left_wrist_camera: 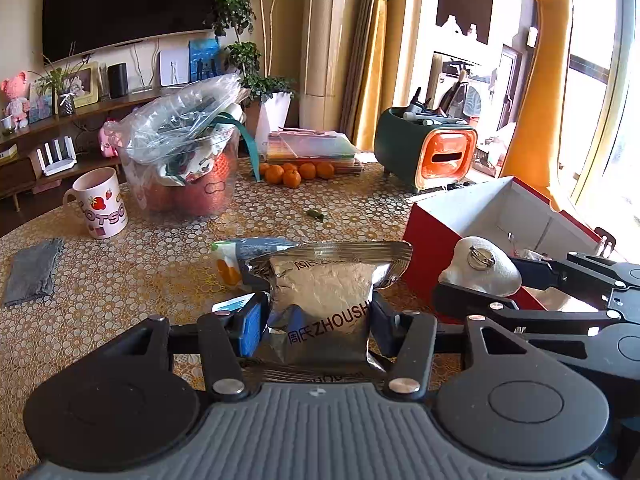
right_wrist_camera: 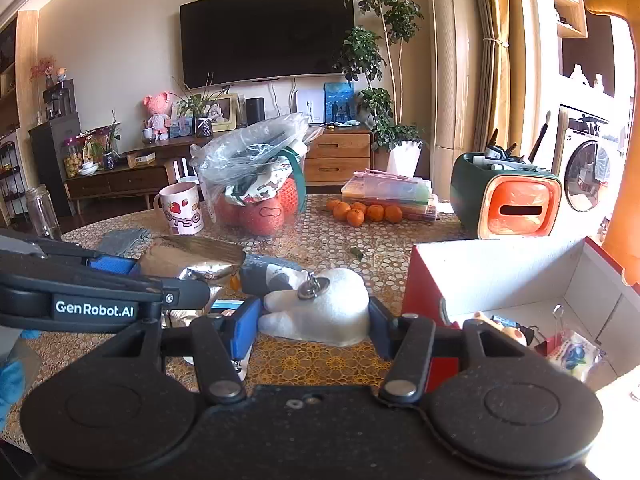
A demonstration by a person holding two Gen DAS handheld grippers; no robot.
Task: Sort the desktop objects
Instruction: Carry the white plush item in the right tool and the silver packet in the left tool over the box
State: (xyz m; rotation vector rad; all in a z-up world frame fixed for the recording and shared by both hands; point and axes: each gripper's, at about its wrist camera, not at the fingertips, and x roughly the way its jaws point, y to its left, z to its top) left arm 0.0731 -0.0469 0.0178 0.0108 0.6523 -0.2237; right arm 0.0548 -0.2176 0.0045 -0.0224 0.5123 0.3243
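Left wrist view looks along the left gripper (left_wrist_camera: 318, 316), whose two blue-padded fingers (left_wrist_camera: 251, 330) are drawn in against the sides of a silver foil packet (left_wrist_camera: 326, 292) printed ZHOUSH. The foil is creased and buckled between the pads, so the tongs are pinching it rather than merely framing it. The packet stands up off the patterned table (left_wrist_camera: 132, 280), which suggests it is lifted for carrying. Behind it lies a second snack pouch (left_wrist_camera: 236, 256) with an orange printed on it, flat on the table and untouched.

To the right stands the red box (left_wrist_camera: 432, 236) with its white inside open to the top. It is likely the place where the small things are being gathered. In the right wrist view its floor already holds a blueberry-print sachet (right_wrist_camera: 572, 354), a binder clip (right_wrist_camera: 558, 314) and a small figure too blurred to name.

The right gripper (right_wrist_camera: 314, 322) holds a white plush brooch (right_wrist_camera: 320, 312), pin side up, with the metal clasp (right_wrist_camera: 312, 286) showing. Its fingers sit half closed, each pad against a flank of the soft body, so these tongs also look to be gripping. The plush hangs just beside the box's near red wall, not yet over the opening. Whether it clears the table cannot be told for certain.

A strawberry mug (left_wrist_camera: 102, 204), a grey cloth (left_wrist_camera: 32, 272), a bowl of apples under a plastic bag (left_wrist_camera: 180, 128) and a row of tangerines (left_wrist_camera: 296, 172) lie farther back, well apart from both grippers.
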